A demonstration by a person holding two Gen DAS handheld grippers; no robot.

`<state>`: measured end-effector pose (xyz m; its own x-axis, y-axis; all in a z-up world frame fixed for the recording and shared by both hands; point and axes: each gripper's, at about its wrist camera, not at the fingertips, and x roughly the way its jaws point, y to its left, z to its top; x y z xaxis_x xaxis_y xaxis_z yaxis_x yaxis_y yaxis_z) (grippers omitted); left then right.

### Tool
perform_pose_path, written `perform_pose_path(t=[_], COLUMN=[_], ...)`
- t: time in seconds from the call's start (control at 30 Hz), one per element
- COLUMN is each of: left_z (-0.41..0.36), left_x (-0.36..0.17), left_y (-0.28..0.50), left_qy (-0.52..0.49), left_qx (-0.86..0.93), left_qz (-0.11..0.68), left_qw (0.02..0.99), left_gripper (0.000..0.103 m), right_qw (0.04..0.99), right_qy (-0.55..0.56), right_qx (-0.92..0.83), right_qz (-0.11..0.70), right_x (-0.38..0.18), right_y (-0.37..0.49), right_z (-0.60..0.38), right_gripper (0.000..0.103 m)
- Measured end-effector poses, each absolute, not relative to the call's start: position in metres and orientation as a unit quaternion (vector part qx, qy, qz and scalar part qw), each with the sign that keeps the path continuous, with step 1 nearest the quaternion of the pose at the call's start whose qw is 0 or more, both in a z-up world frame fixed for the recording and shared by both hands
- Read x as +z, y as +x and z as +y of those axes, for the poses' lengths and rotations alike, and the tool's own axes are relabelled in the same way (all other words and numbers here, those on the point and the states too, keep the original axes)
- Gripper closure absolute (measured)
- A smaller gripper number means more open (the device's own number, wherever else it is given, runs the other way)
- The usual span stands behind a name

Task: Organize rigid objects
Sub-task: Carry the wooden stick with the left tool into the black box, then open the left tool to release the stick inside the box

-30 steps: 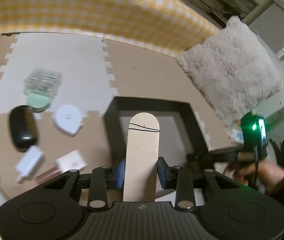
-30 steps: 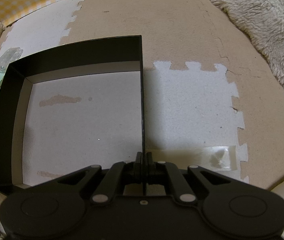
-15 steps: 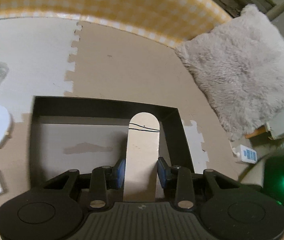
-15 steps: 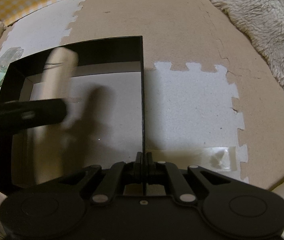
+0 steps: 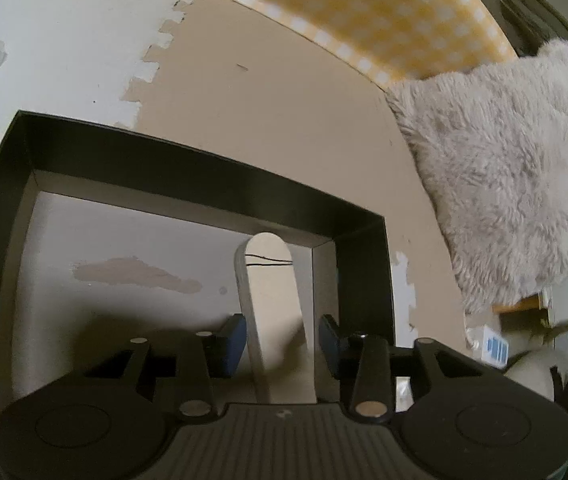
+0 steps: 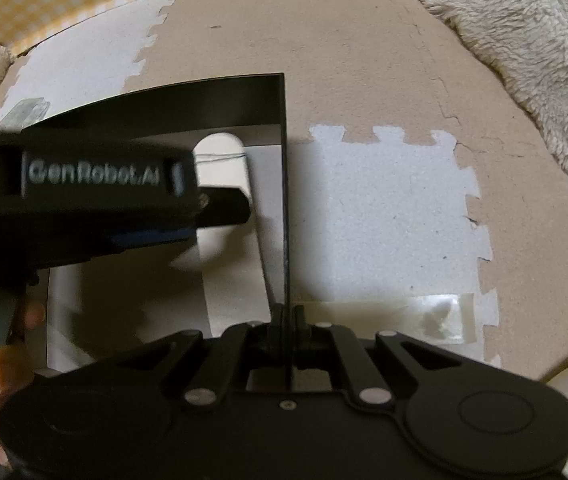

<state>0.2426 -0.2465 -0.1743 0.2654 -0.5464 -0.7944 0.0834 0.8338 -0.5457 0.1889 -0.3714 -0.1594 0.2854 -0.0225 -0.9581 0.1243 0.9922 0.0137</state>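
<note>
While opening around wooden stick (image 5: 273, 312) inside black box (image 5: 203, 168): left claw (image 5: 281, 342); clamped tight on box wall: right claw (image 6: 287, 320).

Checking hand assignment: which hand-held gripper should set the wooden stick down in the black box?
Left. The left hand-held gripper already has the wooden stick between its opening jaws, over the floor of the black box. The right hand-held gripper is shut on the box's wall, steadying it.
</note>
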Motion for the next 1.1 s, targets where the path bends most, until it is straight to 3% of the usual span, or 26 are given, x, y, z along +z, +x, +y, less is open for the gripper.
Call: perform_pose_path(t=[0.2, 1.1], left_z=[-0.242, -0.251], left_x=[-0.172, -0.18], left_y=[0.236, 0.233], left_qy=[-0.193, -0.225], left_qx=[-0.231, -0.25], left_qz=[0.578, 0.565], left_qw=[0.759, 0.753], left_gripper=[0.08, 0.08], right_qw=[0.8, 0.827], right_qy=[0.041, 0.055], right_qx=[-0.045, -0.047], right_qz=[0.596, 0.558], right_x=[-0.159, -0.139], right_y=[0.189, 0.182], right_z=[-0.369, -0.373], right_gripper=[0.1, 0.099])
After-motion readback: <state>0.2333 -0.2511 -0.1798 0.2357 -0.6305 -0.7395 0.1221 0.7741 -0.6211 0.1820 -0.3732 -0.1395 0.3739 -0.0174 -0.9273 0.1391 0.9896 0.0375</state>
